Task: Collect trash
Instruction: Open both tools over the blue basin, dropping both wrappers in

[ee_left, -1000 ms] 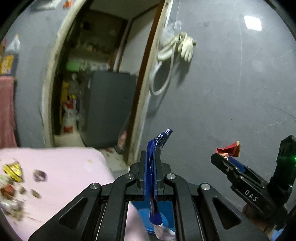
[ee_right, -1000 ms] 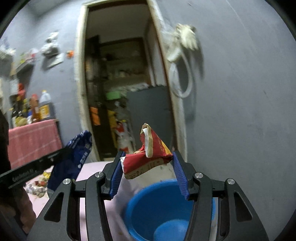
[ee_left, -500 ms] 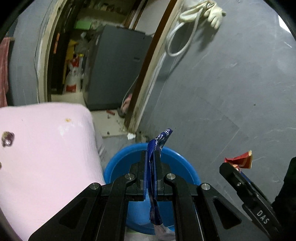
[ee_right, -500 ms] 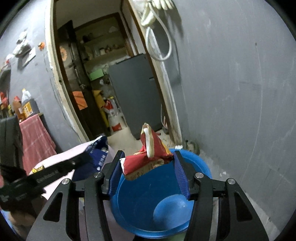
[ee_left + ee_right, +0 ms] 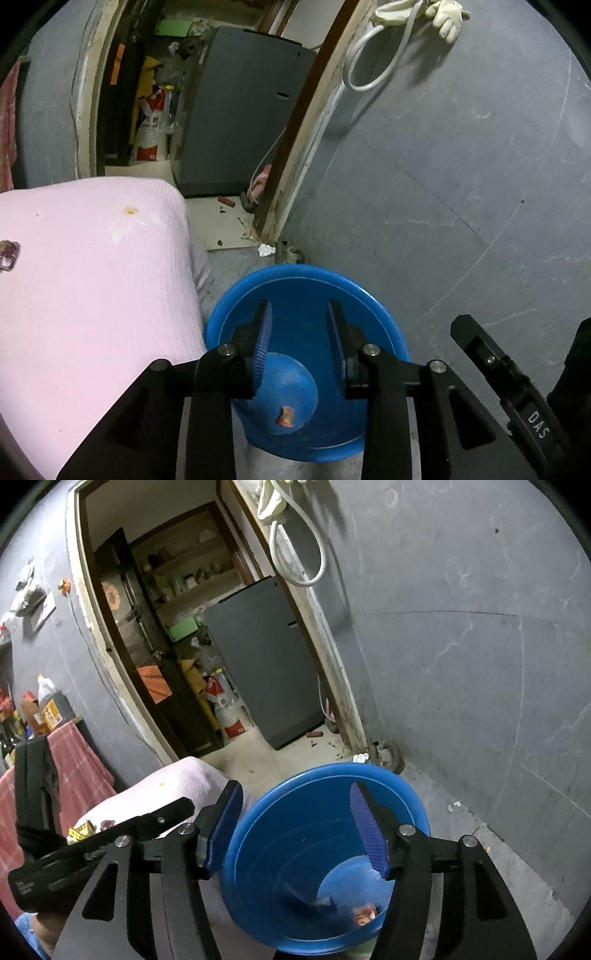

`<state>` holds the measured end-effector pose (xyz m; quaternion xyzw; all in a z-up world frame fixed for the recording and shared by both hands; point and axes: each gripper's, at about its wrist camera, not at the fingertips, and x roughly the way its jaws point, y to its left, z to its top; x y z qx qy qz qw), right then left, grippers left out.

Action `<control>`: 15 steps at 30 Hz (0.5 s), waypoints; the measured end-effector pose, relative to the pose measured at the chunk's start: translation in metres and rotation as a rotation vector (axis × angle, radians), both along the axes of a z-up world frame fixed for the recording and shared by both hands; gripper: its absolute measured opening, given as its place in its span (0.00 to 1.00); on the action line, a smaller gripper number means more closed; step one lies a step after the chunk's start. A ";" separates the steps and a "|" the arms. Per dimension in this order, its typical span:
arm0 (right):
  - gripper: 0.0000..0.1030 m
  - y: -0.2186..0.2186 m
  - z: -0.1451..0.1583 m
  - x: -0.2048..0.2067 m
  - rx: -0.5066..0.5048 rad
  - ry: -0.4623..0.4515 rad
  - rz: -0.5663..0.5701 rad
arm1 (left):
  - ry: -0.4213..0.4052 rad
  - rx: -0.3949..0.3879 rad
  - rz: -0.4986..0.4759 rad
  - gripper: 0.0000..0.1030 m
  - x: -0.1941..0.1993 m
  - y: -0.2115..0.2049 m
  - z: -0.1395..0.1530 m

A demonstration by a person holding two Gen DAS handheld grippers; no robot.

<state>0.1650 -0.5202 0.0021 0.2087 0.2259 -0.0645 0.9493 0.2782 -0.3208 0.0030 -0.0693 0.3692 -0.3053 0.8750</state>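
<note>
A blue plastic basin [image 5: 373, 306] stands on the floor beside the pink table; it also shows in the right wrist view [image 5: 406, 790]. My left gripper [image 5: 298, 343] is open and empty above the basin. My right gripper [image 5: 297, 827] is open and empty above it too. A red wrapper [image 5: 285, 416] lies on the basin's bottom, also seen in the right wrist view [image 5: 364, 914]. A blurred dark wrapper [image 5: 314, 899] is down in the basin next to it. More trash [image 5: 8, 254] lies on the pink tablecloth [image 5: 85, 280].
The grey wall [image 5: 461, 192] rises right behind the basin. A doorway [image 5: 192, 635] opens onto a storeroom with a grey cabinet [image 5: 262, 664]. A hose and glove [image 5: 399, 33] hang on the wall. Small litter [image 5: 266, 250] lies by the door frame.
Both grippers tilted down over the basin and opened. The blue wrapper left my left gripper and the red wrapper left my right gripper; both now lie in the basin.
</note>
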 end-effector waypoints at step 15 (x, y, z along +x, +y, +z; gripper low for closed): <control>1.00 0.053 0.041 -0.026 -0.167 -0.253 0.064 | -0.306 -0.040 0.224 0.97 -0.053 0.119 0.062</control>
